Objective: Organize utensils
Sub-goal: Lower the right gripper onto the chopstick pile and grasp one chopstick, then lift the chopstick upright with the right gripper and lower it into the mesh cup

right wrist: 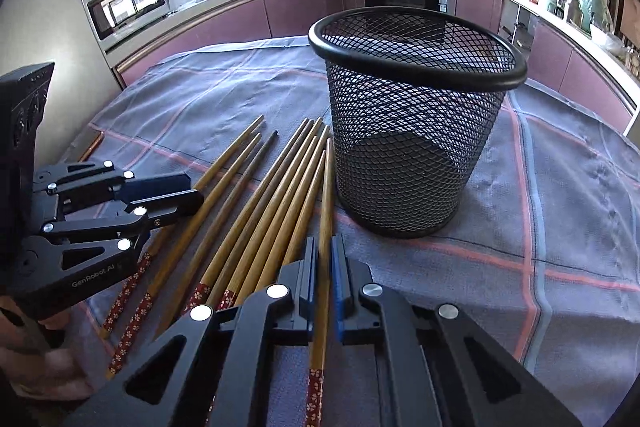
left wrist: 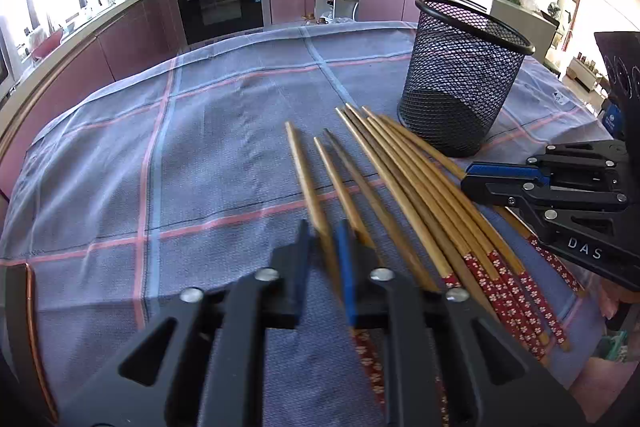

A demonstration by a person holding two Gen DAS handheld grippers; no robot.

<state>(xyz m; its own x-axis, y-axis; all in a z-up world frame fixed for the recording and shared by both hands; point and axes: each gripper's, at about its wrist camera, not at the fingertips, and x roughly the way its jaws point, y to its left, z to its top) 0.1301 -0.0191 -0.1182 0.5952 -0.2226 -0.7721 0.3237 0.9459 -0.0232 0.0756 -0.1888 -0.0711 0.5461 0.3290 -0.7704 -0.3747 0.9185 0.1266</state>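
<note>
- Across the checked cloth [left wrist: 168, 163] that covers the worktop, a fan of bamboo chopsticks [left wrist: 404, 183] lies flat, tips toward the upper middle of the frame, red flowered handles toward the lower right.
- Just beyond their tips stands a black mesh cup [right wrist: 416, 131], upright and, as far as can be seen, with nothing in it; the rightmost stick in the right wrist view ends just beside its base.
- Each stick looks light, stiff and smooth, so it would likely roll or pivot if pinched off-centre. A hold near mid-shaft or toward the patterned handle seems the safer place.
- The left gripper [left wrist: 323, 251] sits low at the bottom centre of its view, fingers narrowed around the leftmost chopstick [left wrist: 306, 183]. That stick is blurred between the pads, so I cannot tell whether they truly clamp it.
- The right gripper [right wrist: 323, 267] is likewise low and nearly level, jaws drawn close on either side of one chopstick [right wrist: 327, 195] that runs straight between them, apparently held.
- Both grippers point toward the cup, side by side and apart, one over each edge of the bundle.
</note>
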